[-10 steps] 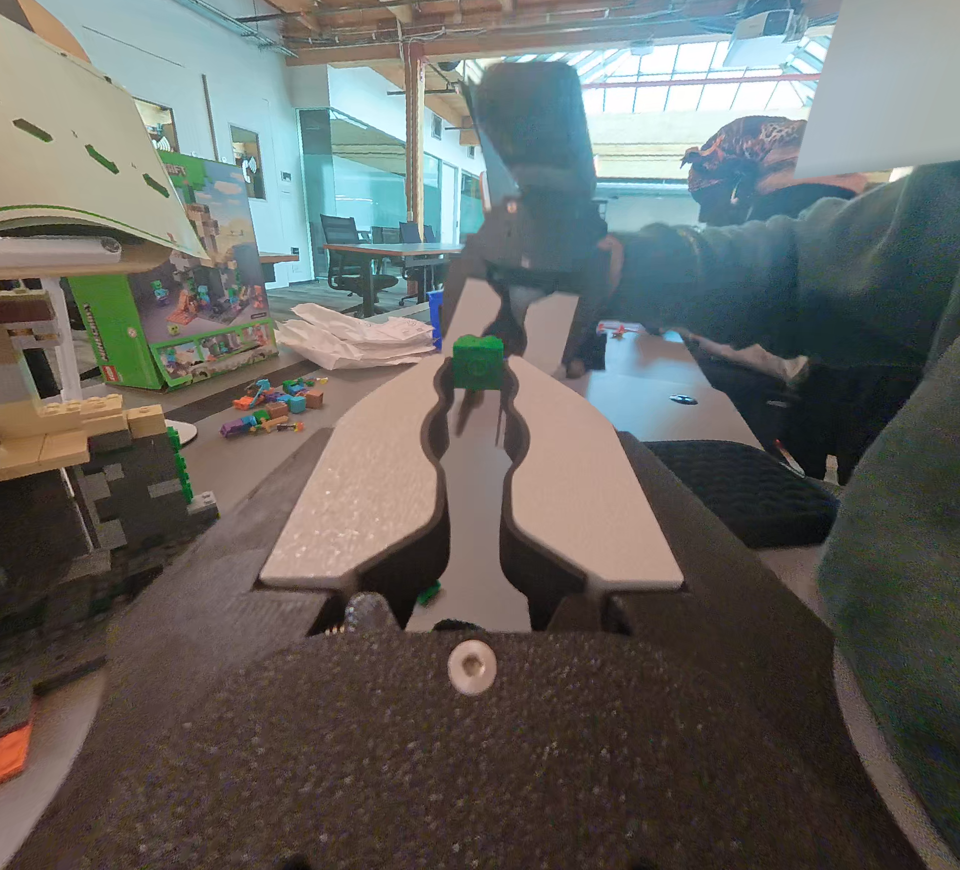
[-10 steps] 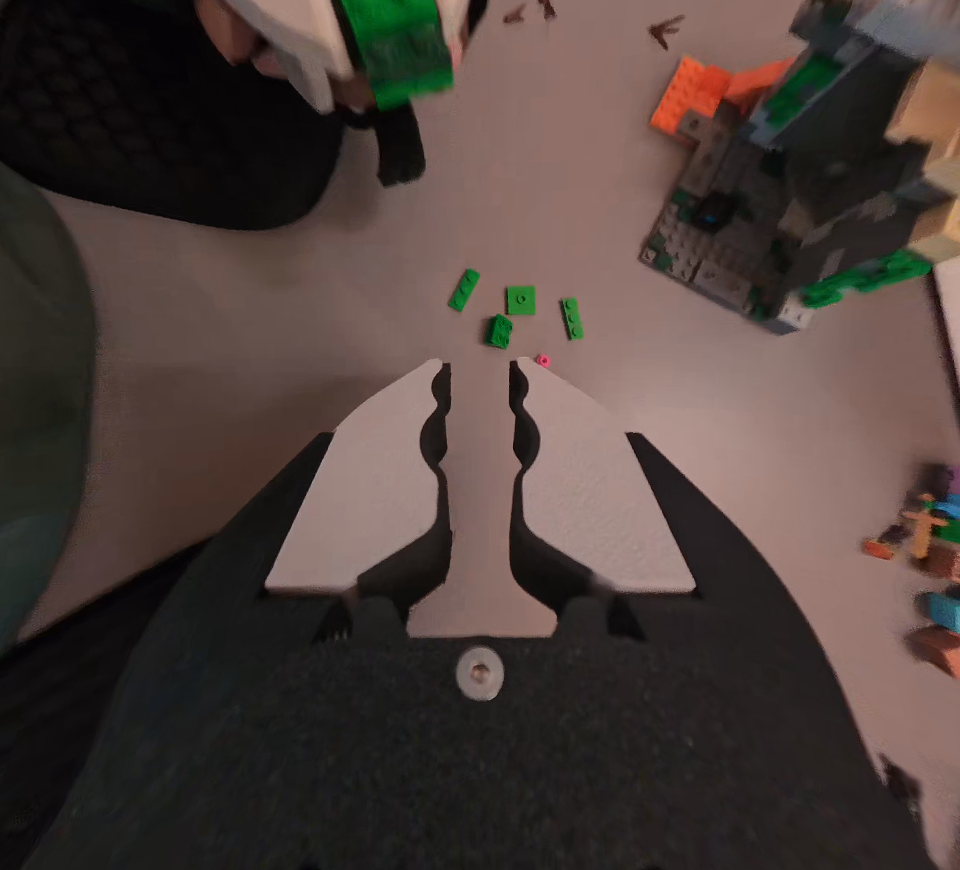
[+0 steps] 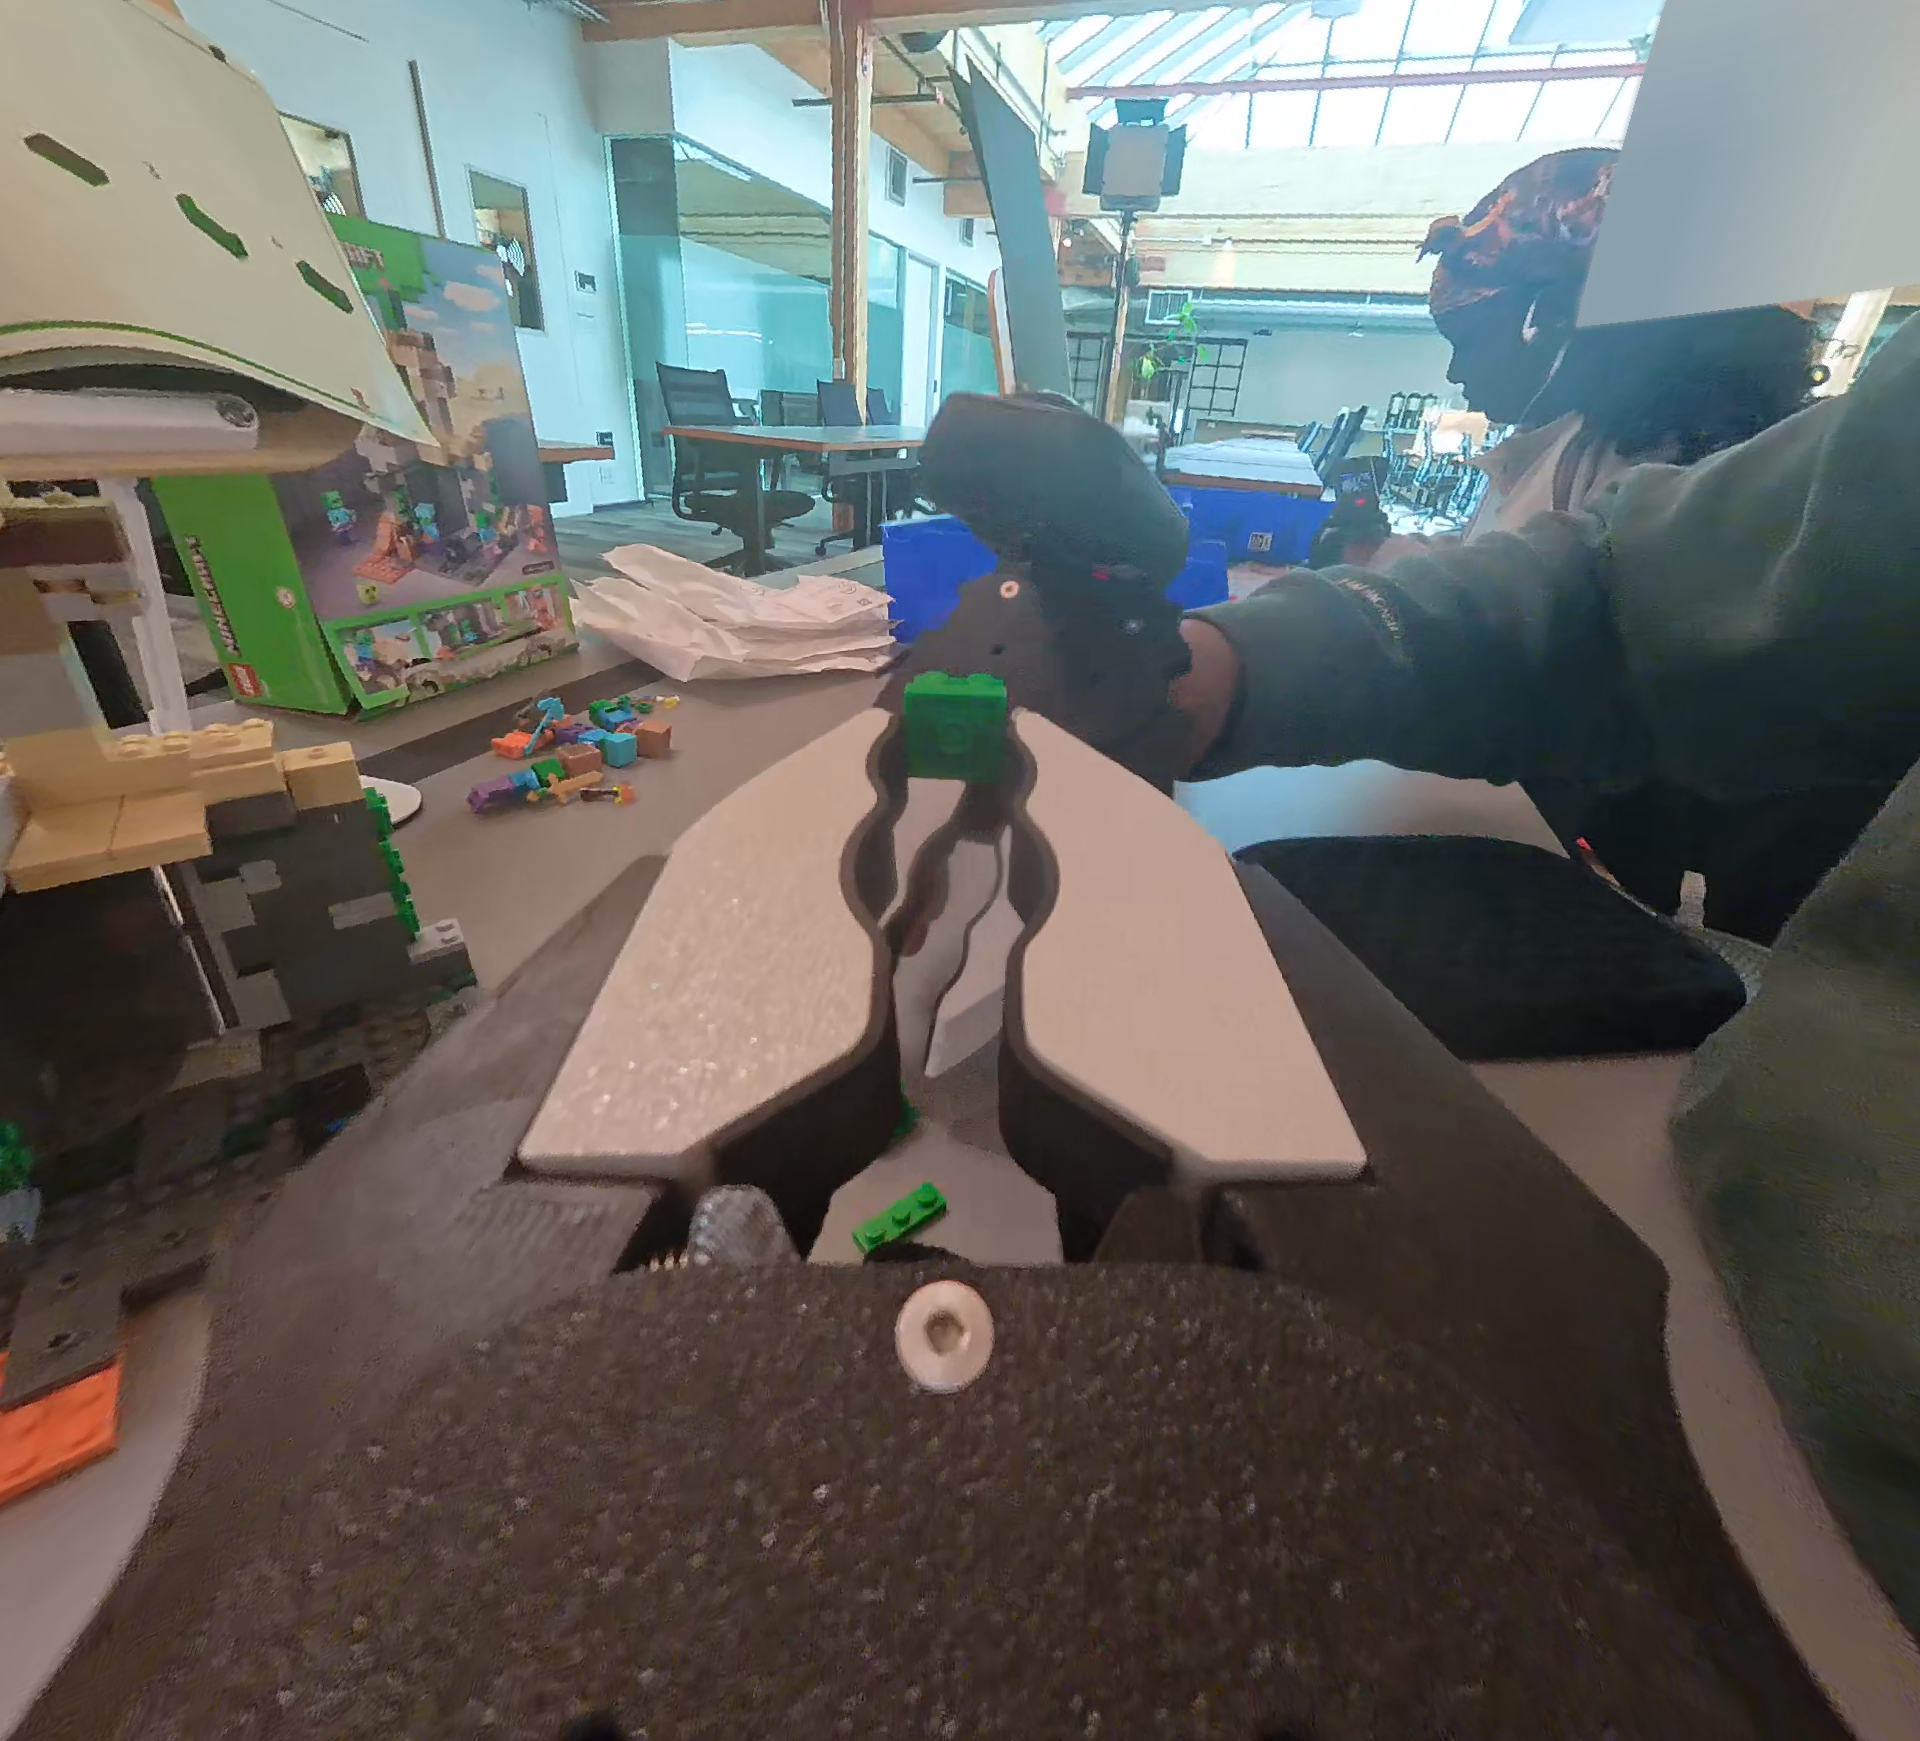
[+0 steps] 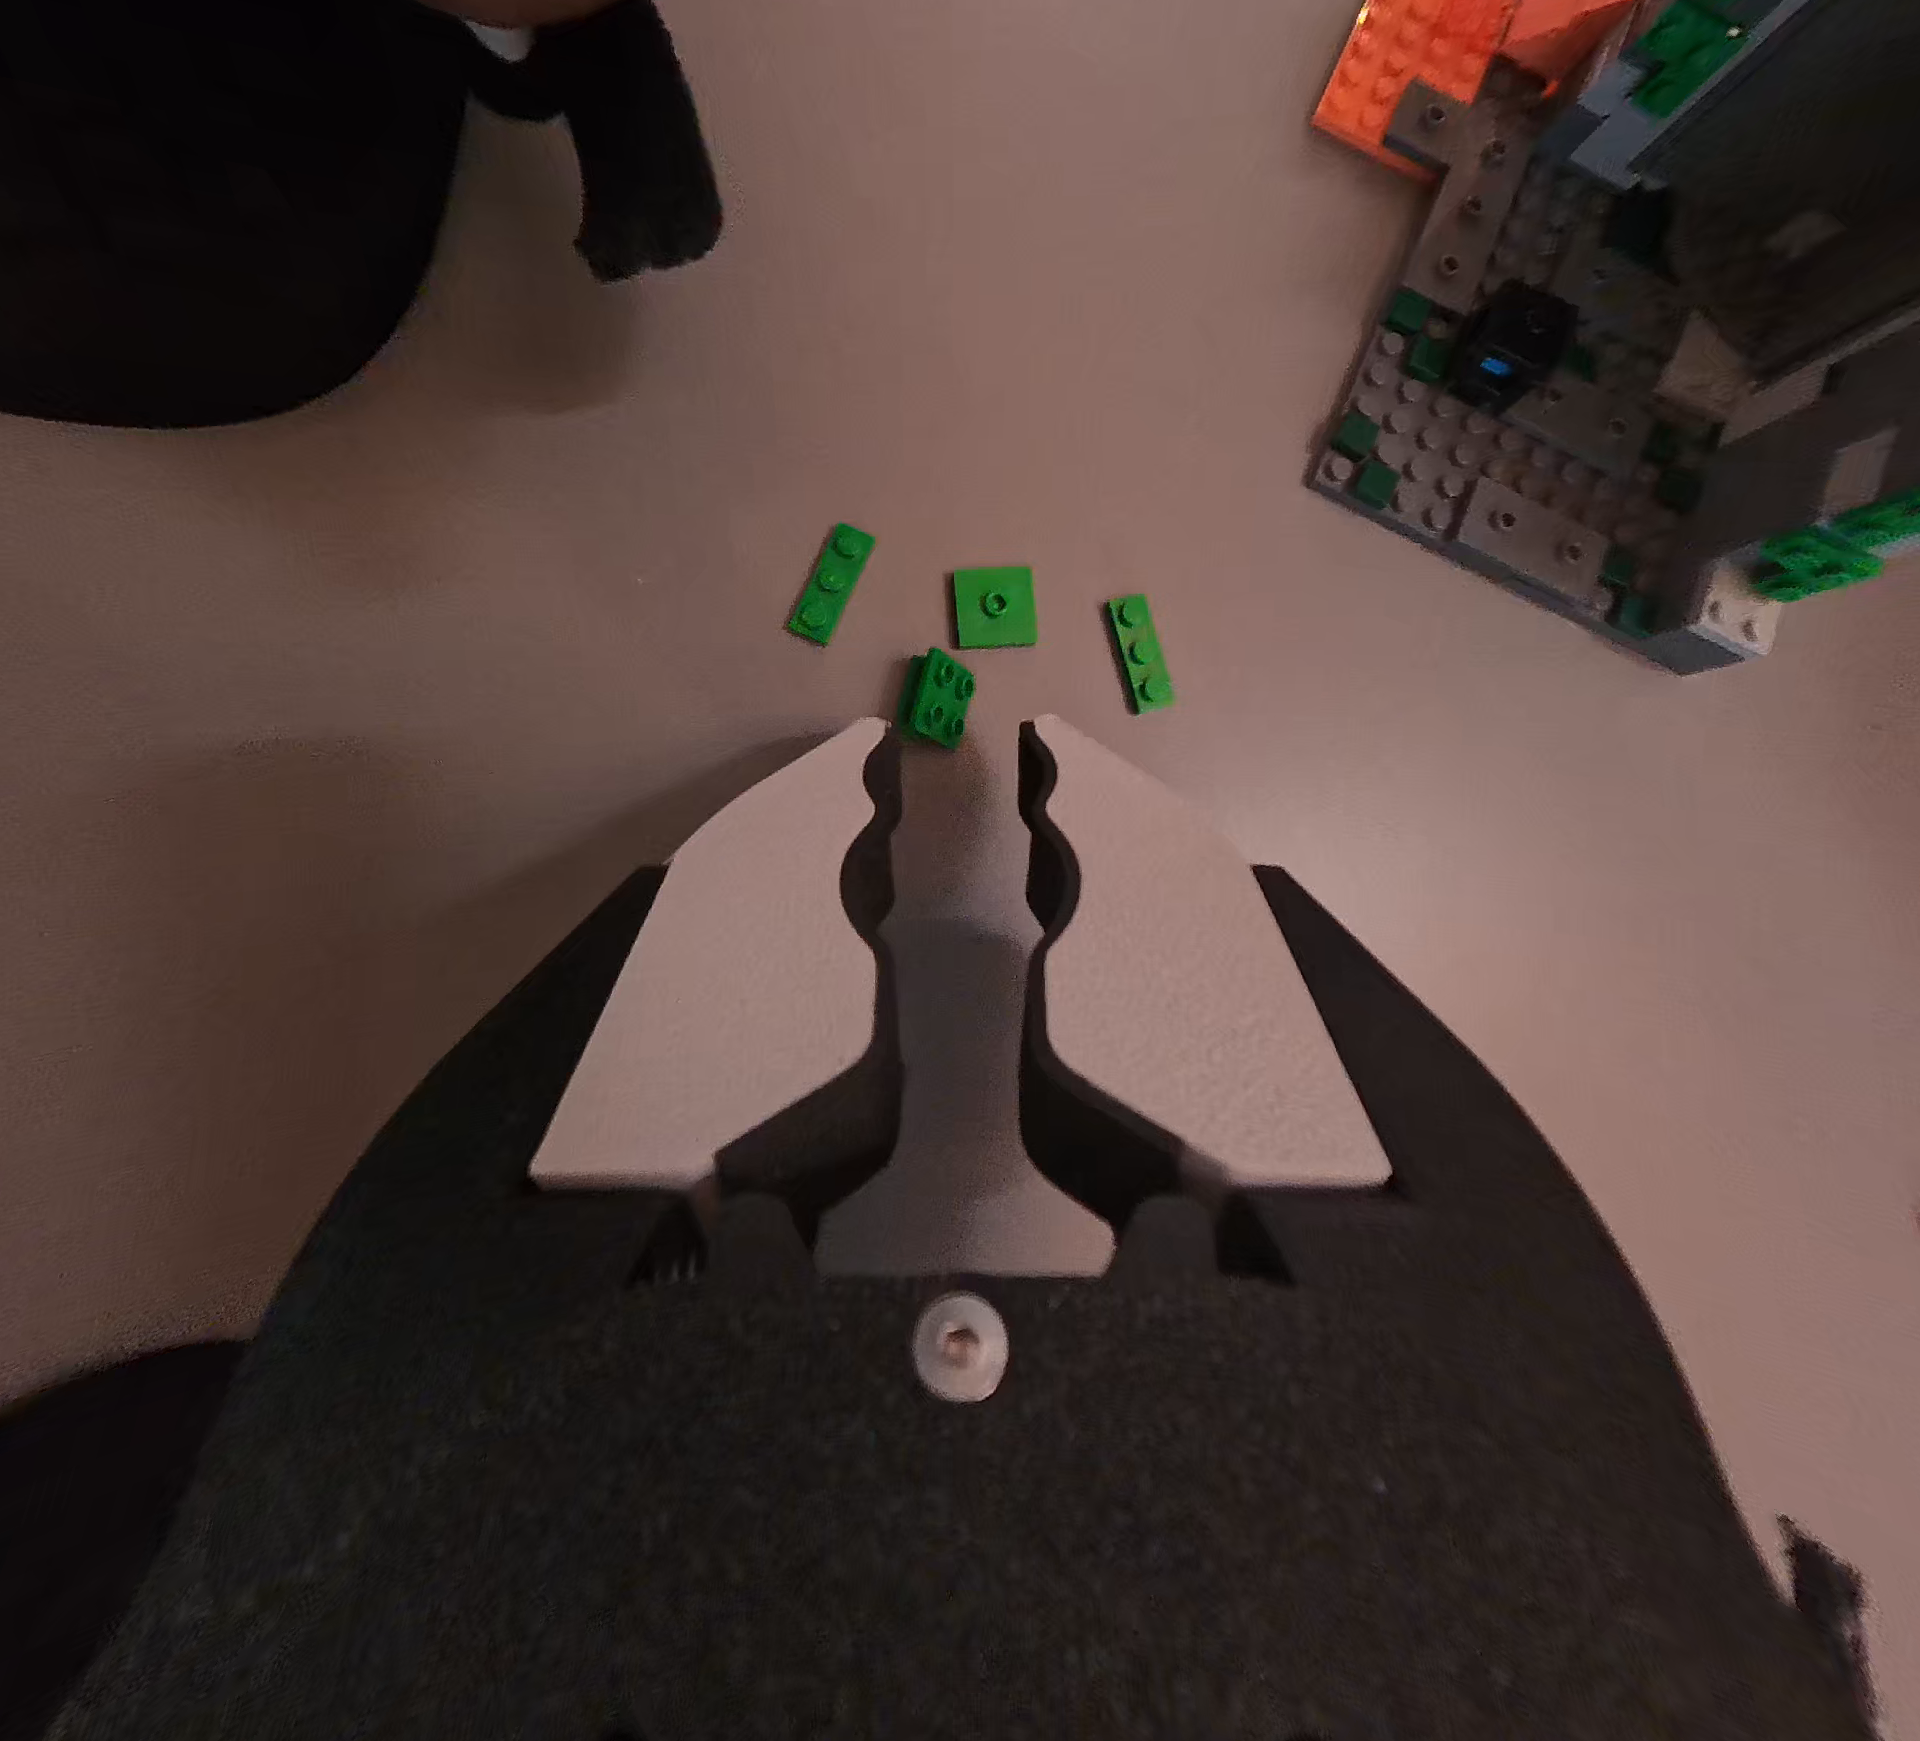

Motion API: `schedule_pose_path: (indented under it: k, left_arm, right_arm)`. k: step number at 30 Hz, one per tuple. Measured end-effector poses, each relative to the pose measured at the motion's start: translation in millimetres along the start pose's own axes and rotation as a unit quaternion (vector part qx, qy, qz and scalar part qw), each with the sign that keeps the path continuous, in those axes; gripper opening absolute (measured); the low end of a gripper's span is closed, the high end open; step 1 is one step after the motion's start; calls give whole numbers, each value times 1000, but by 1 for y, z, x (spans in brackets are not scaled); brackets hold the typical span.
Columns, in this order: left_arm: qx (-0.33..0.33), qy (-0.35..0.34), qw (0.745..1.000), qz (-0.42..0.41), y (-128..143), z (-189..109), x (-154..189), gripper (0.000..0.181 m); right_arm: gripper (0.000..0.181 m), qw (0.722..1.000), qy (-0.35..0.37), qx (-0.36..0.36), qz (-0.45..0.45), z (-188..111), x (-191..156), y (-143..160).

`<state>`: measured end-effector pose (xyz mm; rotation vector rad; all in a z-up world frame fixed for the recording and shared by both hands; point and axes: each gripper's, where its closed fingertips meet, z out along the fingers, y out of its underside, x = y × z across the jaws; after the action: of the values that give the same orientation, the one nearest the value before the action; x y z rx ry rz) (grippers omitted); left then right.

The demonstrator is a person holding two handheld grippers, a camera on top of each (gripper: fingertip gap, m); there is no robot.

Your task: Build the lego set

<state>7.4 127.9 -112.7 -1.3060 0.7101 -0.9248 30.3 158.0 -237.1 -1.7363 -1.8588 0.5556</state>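
My left gripper point(image 3: 954, 741) is shut on a green brick point(image 3: 954, 723) held at its fingertips, above the table. My right gripper point(image 4: 954, 735) is open and empty, pointing down at the table just short of a small green 2x2 brick point(image 4: 938, 697). Around that brick lie a square green plate point(image 4: 994, 606) and two narrow green plates point(image 4: 830, 583) point(image 4: 1141, 652). The right gripper's body also shows in the left wrist view point(image 3: 1049, 590), just behind the held brick. The partly built grey, tan and orange model stands at the left point(image 3: 208, 860) and shows in the right wrist view point(image 4: 1579, 361).
The set's box point(image 3: 395, 538) and white bags point(image 3: 748, 621) stand at the back, with a pile of loose coloured bricks point(image 3: 571, 751) in front. A black mat point(image 3: 1475, 943) lies to the right. A green plate point(image 3: 900, 1215) lies under my left gripper. A person sits behind. There is about 12 cm between the tips of the two grippers.
My right gripper has dropped closer to the green pieces on the table. My left gripper, with its green brick, has slid out of the top of the right wrist view.
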Motion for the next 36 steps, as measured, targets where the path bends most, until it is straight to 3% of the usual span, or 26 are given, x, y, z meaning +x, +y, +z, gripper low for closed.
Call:
schedule_pose_path:
  k: [1, 3, 8, 11, 15, 21, 24, 27, 31, 36]
  left_arm:
    - [-11, 4, 1000, -4, 4, 1, 1, 16]
    - [-44, 7, 999, -10, 16, 5, 1, 16]
    - [-81, 19, 996, -17, 32, 9, 5, 17]
    - [-75, 35, 996, -17, 31, 11, 10, 17]
    - [-67, 49, 997, -9, 29, 13, 16, 17]
    - [-35, 61, 998, -2, 17, 11, 22, 16]
    - [-36, 66, 997, 1, 18, 11, 24, 17]
    - [-44, 72, 996, 1, 21, 11, 26, 16]
    - [-74, 68, 995, 3, 30, 13, 25, 24]
    - [-130, 48, 989, 60, 47, 16, 26, 17]
  right_arm:
    - [21, 1000, -3, -2, 0, 2, 0, 1]
    - [22, 1000, -13, 15, -1, 0, -2, -3]
    - [25, 973, -84, 210, 33, -46, -22, -51]
    - [25, 955, -88, 278, 50, -71, -20, -65]
    - [19, 950, -103, 293, 42, -80, -26, -70]
    - [25, 951, -119, 283, 24, -81, -31, -70]
    - [16, 950, -115, 291, 8, -82, -35, -75]
    - [16, 962, -118, 245, -16, -82, -36, -70]
    - [16, 985, -109, 118, -63, -82, -32, -60]
    - [16, 986, -96, -23, -135, -74, -35, -52]
